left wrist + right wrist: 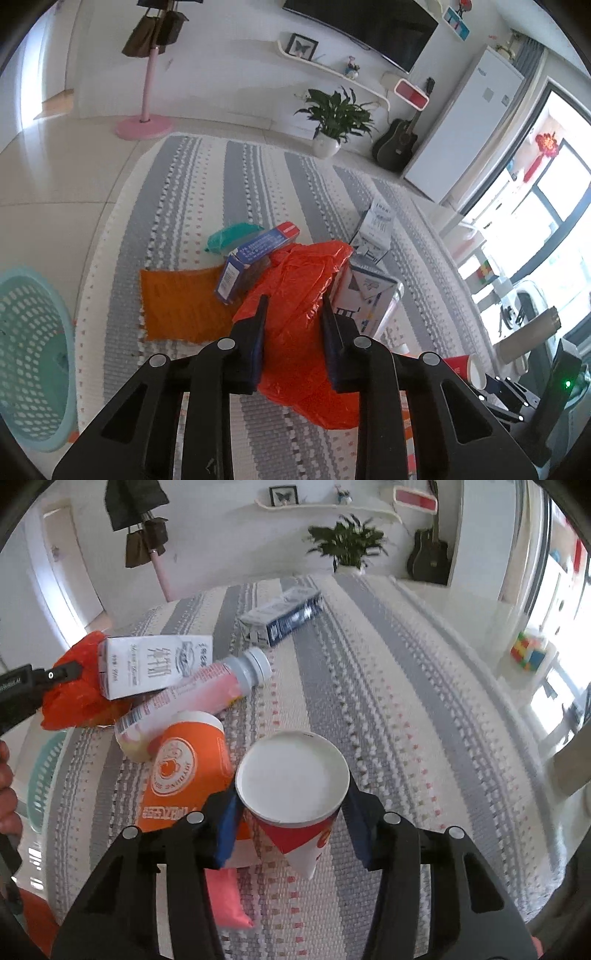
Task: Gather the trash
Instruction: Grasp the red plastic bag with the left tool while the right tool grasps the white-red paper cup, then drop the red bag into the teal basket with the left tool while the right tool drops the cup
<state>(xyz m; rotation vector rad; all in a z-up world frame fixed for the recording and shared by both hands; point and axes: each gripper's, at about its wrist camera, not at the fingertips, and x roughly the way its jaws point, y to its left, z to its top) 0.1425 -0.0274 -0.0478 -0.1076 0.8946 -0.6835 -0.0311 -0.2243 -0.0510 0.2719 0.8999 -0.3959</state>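
right gripper point(291, 819) clamps the paper cup point(293, 775) for binning, left gripper point(293, 321) pinches the orange bag point(295, 295) mid-rug point(207, 177)

1. From my left wrist view, the teal basket point(33, 354) runs off the left edge, so I see only part of its rim.
2. The orange plastic bag point(295, 295) hides the near end of the blue box point(255, 258) and part of the white carton point(365, 295).
3. On my right wrist view, the paper cup point(295, 786) hides my fingertips' contact.
4. The carton print is too blurred to read.
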